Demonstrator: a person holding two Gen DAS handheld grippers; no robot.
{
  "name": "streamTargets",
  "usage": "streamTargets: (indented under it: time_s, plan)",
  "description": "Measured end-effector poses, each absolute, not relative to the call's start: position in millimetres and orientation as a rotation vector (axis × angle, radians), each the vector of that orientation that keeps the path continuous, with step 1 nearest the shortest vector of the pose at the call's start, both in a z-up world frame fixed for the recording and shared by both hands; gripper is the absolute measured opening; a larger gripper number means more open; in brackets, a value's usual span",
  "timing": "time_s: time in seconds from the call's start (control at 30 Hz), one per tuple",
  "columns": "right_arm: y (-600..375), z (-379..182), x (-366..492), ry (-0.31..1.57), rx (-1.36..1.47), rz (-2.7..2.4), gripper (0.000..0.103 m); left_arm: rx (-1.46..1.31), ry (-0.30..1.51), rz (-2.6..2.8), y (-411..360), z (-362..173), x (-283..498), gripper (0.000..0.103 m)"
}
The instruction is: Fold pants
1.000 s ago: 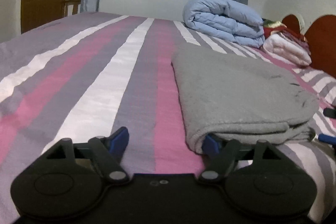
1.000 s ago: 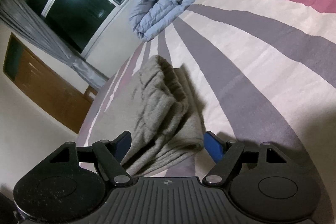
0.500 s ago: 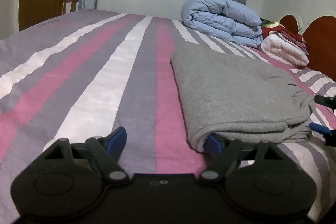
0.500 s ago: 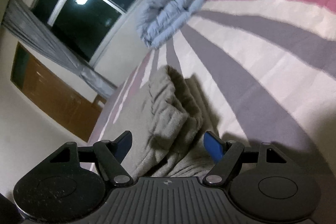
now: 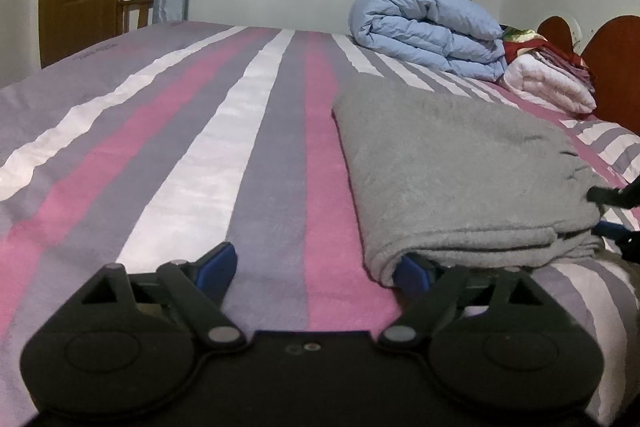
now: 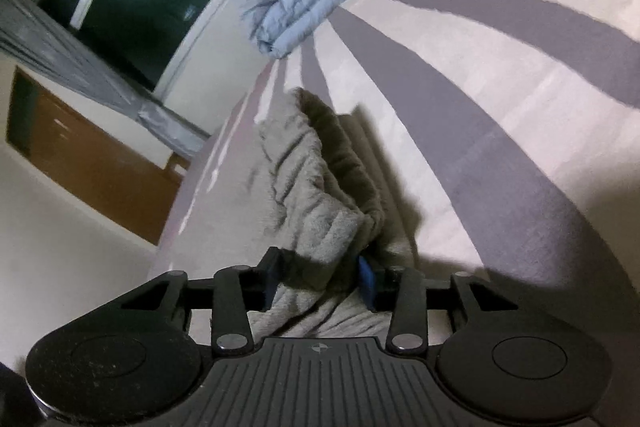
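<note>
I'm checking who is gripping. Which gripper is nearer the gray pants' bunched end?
Right. The right gripper is closing on the gray pants there; the left gripper sits opening at the opposite folded corner.

the left gripper (image 5: 318, 267) has its right pad tucked out of sight under the folded pants (image 5: 460, 171).

both grippers same build: black plastic body, two round discs at the base, linkage arms with silver pivot screws, triangular cutouts, blue fingertip pads. left gripper (image 5: 316, 267) has a smooth top plate with two small holes; right gripper (image 6: 320, 277) has a ribbed plate with a small crosshair mark, dusty discs.
</note>
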State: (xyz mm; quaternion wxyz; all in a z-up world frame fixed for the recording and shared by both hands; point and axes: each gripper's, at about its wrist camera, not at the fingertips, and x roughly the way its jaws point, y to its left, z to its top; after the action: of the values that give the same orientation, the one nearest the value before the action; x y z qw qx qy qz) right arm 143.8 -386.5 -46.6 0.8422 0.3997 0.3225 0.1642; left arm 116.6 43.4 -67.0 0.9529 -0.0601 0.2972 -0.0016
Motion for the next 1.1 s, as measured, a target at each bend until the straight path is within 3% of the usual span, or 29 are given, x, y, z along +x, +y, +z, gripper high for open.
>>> streamTargets:
  time_s: [0.3,0.6,0.67,0.8,1.1]
  plan:
    - [-416,-42,122,0.638,0.885,0.33,0.054,-0.13,0.601,0.019,51,-56,100,0.075]
    - [-422,-29,139,0.626,0.845,0.369,0.064,-0.328,0.581,-0.02,92,-38,124,0.08]
    - [-422,-28,148,0.638,0.836,0.393,0.065,-0.395,0.623,-0.097,99,-38,149,0.077]
    - [-417,-30,171,0.681,0.786,0.403,0.065,-0.503,0.723,-0.217,106,-48,200,0.055]
    - [-423,-64,223,0.85,0.916,0.519,0.066,-0.754,0.923,-0.51,125,-98,275,0.055]
